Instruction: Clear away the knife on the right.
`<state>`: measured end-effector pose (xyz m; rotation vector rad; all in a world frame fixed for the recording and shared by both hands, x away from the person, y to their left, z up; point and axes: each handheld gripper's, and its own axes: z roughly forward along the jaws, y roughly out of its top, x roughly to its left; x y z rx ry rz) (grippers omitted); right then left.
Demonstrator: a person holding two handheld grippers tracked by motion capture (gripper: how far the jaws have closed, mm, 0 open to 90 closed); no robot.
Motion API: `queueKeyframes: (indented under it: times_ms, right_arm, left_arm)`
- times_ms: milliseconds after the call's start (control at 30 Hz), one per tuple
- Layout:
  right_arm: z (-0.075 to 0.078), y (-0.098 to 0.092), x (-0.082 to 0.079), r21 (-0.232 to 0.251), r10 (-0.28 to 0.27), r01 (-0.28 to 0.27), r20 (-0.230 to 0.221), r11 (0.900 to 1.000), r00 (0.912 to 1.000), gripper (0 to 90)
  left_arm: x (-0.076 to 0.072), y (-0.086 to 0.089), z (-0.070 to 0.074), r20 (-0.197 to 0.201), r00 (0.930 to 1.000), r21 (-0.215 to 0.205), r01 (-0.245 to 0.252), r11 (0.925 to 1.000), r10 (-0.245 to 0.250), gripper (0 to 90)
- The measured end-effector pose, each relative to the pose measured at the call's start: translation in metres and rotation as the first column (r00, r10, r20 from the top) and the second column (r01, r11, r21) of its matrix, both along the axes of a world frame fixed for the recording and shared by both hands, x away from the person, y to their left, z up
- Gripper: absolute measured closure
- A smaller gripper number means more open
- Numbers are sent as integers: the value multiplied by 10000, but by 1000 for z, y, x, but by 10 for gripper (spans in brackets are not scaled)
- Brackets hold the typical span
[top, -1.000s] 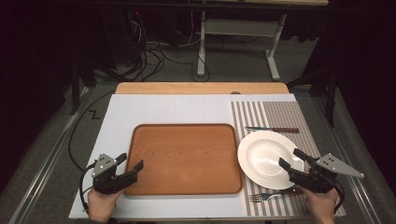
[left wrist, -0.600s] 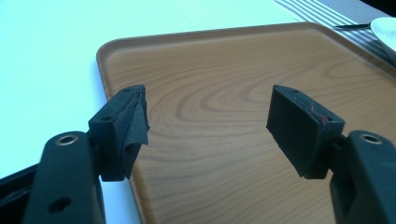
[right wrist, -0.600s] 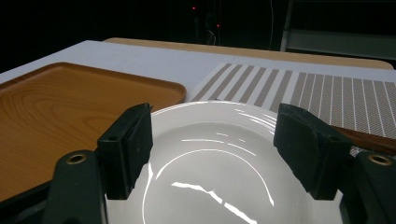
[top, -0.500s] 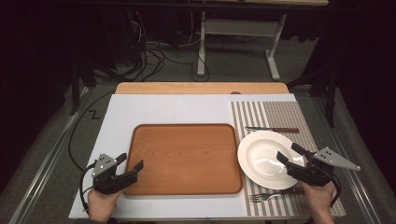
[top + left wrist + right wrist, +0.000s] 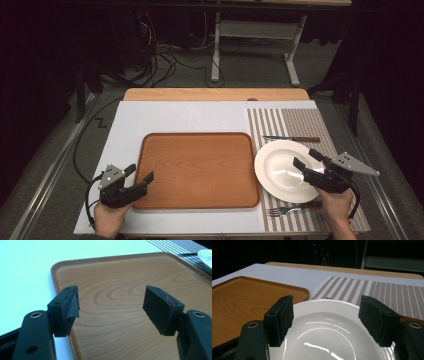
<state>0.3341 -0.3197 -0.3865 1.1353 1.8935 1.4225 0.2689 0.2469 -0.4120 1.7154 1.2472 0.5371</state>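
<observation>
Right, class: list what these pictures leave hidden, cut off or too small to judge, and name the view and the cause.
- Fork, high view: handle end hidden under the right gripper and hand.
- Knife, high view: too small to read any blade detail.
- Plate, right gripper view: near rim cut off by the bottom edge and the jaws.
- Tray, left gripper view: right and near parts cut off by the edges.

Wooden tray (image 5: 197,170) centre of white counter (image 5: 165,117). Striped placemat (image 5: 300,125) at right, just beside tray. White plate (image 5: 280,170) on placemat, left rim touching tray edge. Knife (image 5: 292,138) just far of plate, fork (image 5: 287,210) near side. Cables (image 5: 165,55) on floor beyond, metal stand (image 5: 250,35) behind.
</observation>
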Motion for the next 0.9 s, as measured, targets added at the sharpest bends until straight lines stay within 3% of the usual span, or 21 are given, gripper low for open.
queueKeyframes:
  times_ms: [333, 600, 900]
  right_arm:
    - [5, 2, 14, 392, -167, 161, 171, 9991, 9997, 290]
    - [8, 8, 25, 339, -226, 221, 146, 9992, 9996, 288]
    - [13, 13, 47, 354, -626, 642, -439, 9973, 9971, 280]
  left_arm:
    - [0, 0, 0, -23, 10000, 23, -21, 10000, 22, 300]
    - [-1, 1, 0, 38, 10000, 8, -67, 10000, 67, 300]
    - [-1, 1, 0, 48, 9999, -3, -99, 10000, 99, 300]
